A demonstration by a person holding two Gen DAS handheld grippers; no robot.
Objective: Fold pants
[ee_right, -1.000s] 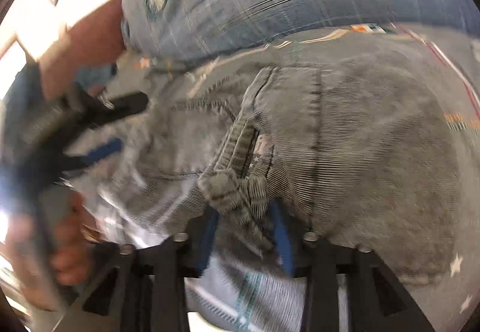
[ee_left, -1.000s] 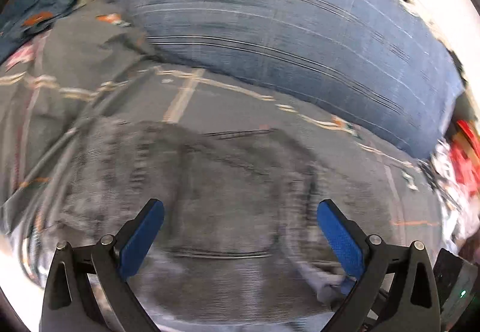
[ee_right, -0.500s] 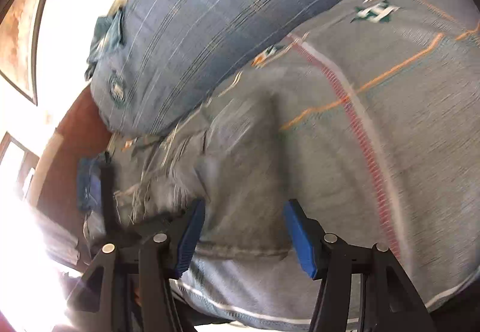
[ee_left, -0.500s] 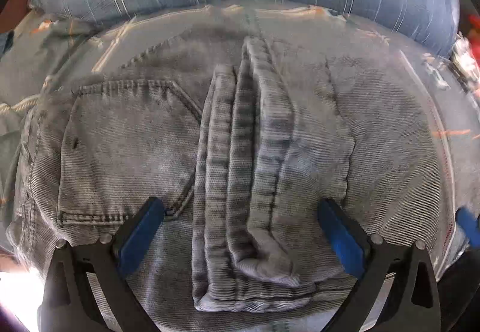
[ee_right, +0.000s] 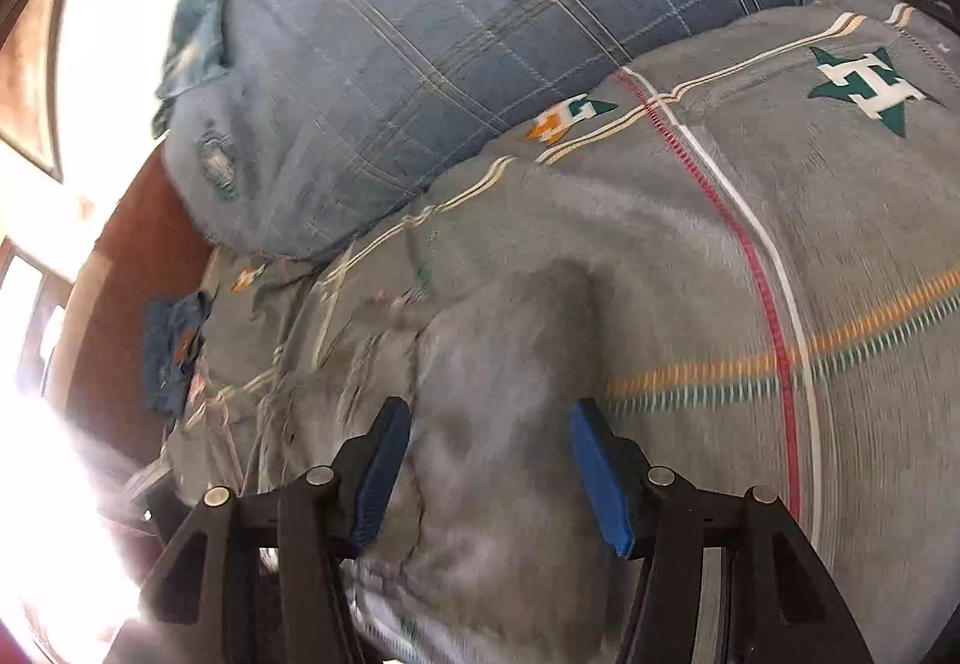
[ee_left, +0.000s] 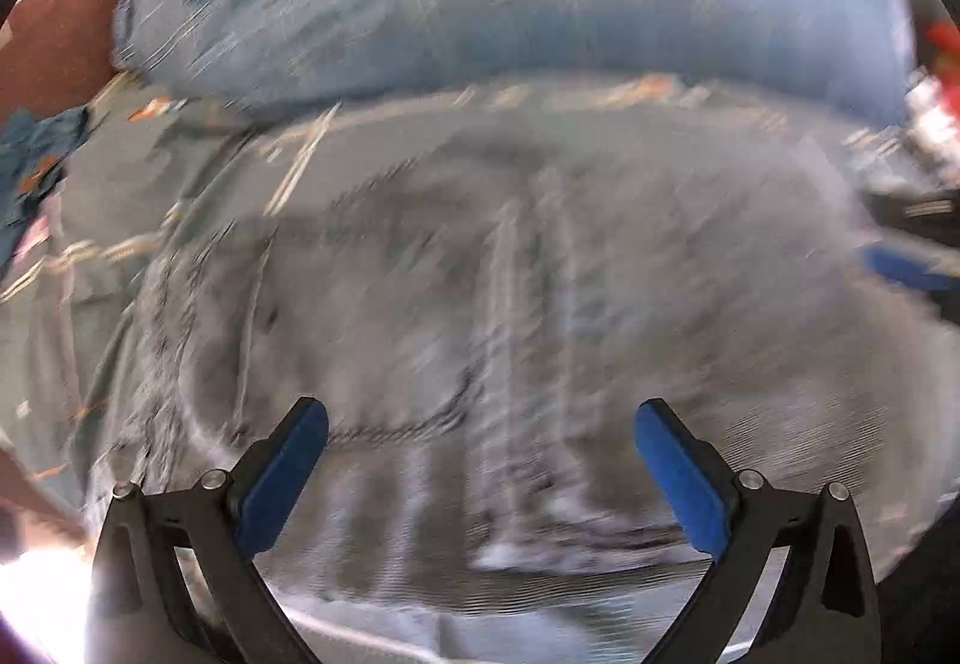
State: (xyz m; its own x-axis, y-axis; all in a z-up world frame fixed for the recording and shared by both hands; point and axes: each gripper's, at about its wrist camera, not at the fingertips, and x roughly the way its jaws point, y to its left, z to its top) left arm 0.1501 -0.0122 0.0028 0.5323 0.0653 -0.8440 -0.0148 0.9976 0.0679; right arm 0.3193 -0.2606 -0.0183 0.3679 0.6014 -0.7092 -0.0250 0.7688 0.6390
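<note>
Grey pants (ee_left: 480,304) lie folded in a bundle on the grey patterned bedspread (ee_right: 750,244), in front of a big blue plaid pillow (ee_right: 450,64). Left gripper (ee_left: 480,478) hangs over the bundle with its blue pads (ee_left: 282,478) spread wide and nothing between them; that view is heavily motion-blurred. Right gripper (ee_right: 489,475) sits above the pants' right edge, jaws parted and gripping nothing, cloth only seen beyond them.

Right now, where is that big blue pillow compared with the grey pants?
The blue plaid pillow lies along the far edge of the patterned grey bedspread, behind the grey pants. In both wrist views it fills the top of the picture.
</note>
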